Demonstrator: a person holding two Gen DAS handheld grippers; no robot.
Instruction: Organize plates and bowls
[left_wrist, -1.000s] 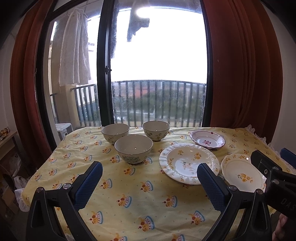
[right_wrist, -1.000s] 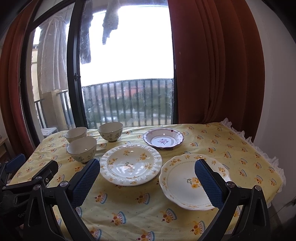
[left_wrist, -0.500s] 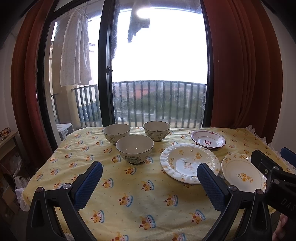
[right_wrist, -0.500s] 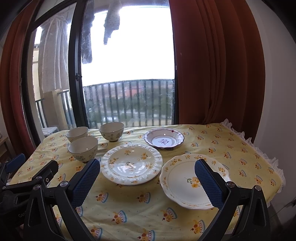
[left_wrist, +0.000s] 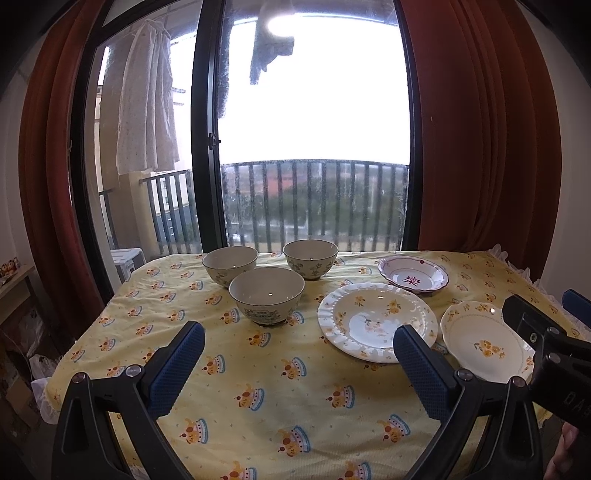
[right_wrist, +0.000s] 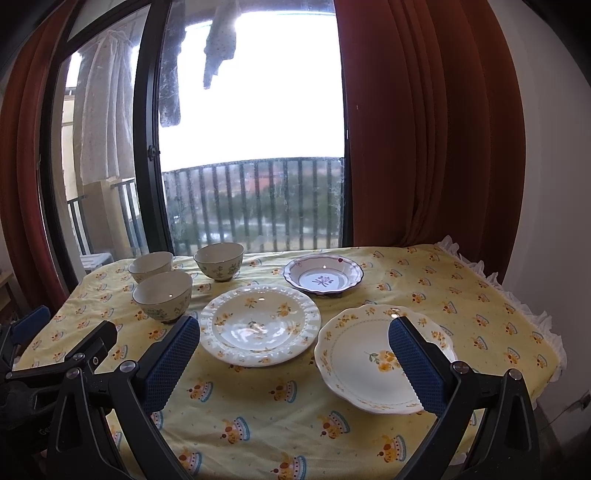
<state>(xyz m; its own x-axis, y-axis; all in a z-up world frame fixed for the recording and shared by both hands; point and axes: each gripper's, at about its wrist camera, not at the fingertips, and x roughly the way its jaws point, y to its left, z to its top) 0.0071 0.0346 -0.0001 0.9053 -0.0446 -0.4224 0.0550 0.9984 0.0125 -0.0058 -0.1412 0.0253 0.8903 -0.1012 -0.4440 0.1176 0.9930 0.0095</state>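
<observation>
1. Tabletop (left_wrist: 280, 406): covered by a yellow cloth with a crown print, standing before the balcony door.
2. Ribbed plate (left_wrist: 376, 321) (right_wrist: 260, 325): landmark, lying flat near the tabletop's middle, face up.
3. Three bowls, upright, mouths up, all left of the ribbed plate: nearest bowl (left_wrist: 266, 295) (right_wrist: 162, 295); two further bowls (left_wrist: 229, 264) (left_wrist: 311, 257) behind it, towards the door.
4. Purple-rimmed dish (left_wrist: 413, 274) (right_wrist: 323, 279): behind the ribbed plate, apart from it.
5. Scalloped plate (left_wrist: 484, 345) (right_wrist: 373, 354): right of the ribbed plate, just beside it, flat.
6. Left gripper (left_wrist: 297, 363): jaws released, wide apart, grasping nothing.
7. Right gripper (right_wrist: 293, 354): jaws released, empty, above the near edge of the plates.
8. The right wrist view alone shows the scalloped plate whole.
</observation>
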